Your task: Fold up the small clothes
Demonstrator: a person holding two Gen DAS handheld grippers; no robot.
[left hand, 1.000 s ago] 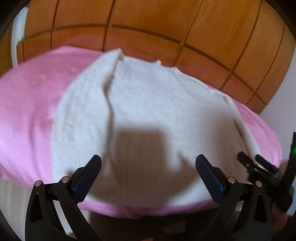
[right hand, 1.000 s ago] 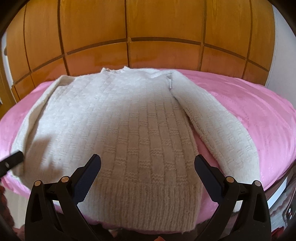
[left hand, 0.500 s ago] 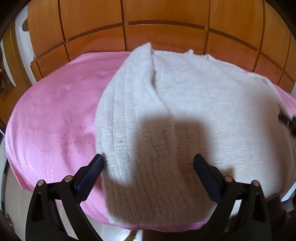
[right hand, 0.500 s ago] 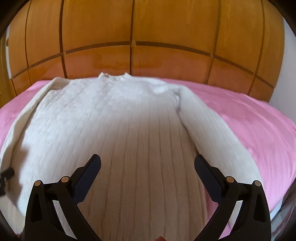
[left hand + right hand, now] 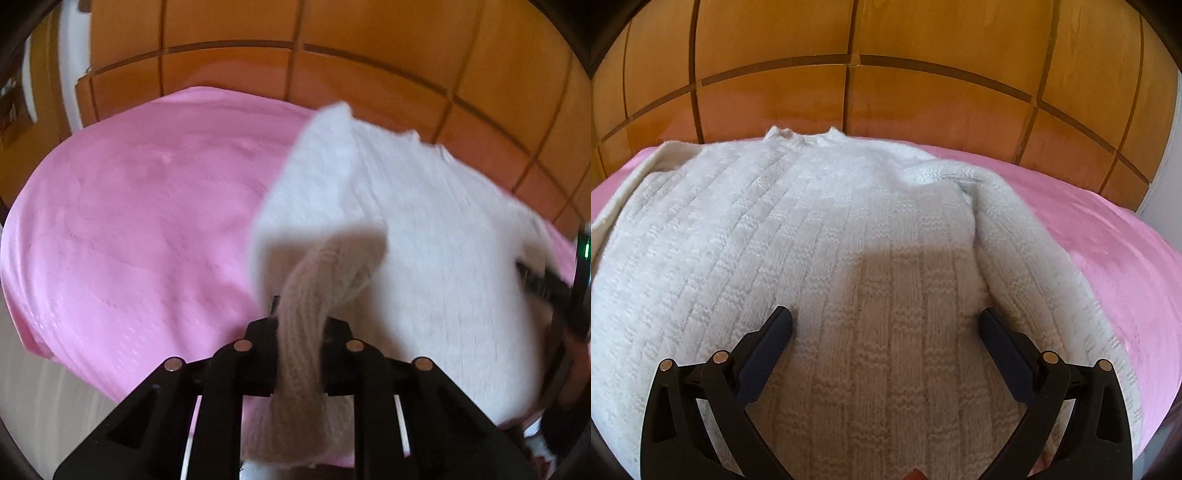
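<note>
Now left tool (image 5: 299,325) tight on sweater (image 5: 424,236) sleeve.

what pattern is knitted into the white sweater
A cream basket-weave of ribbed columns crossed by bumpy bands on the sweater, clearest in the right wrist view.

Your sweater (image 5: 820,236) lies on the bedcover (image 5: 1108,236), neck toward the headboard (image 5: 849,74) behind. Its right sleeve (image 5: 1027,243) lies alongside the body. Your right gripper (image 5: 886,328) hangs over the lower body; your left gripper (image 5: 301,332) stands at the left sleeve (image 5: 306,295), bare cover to its left.
</note>
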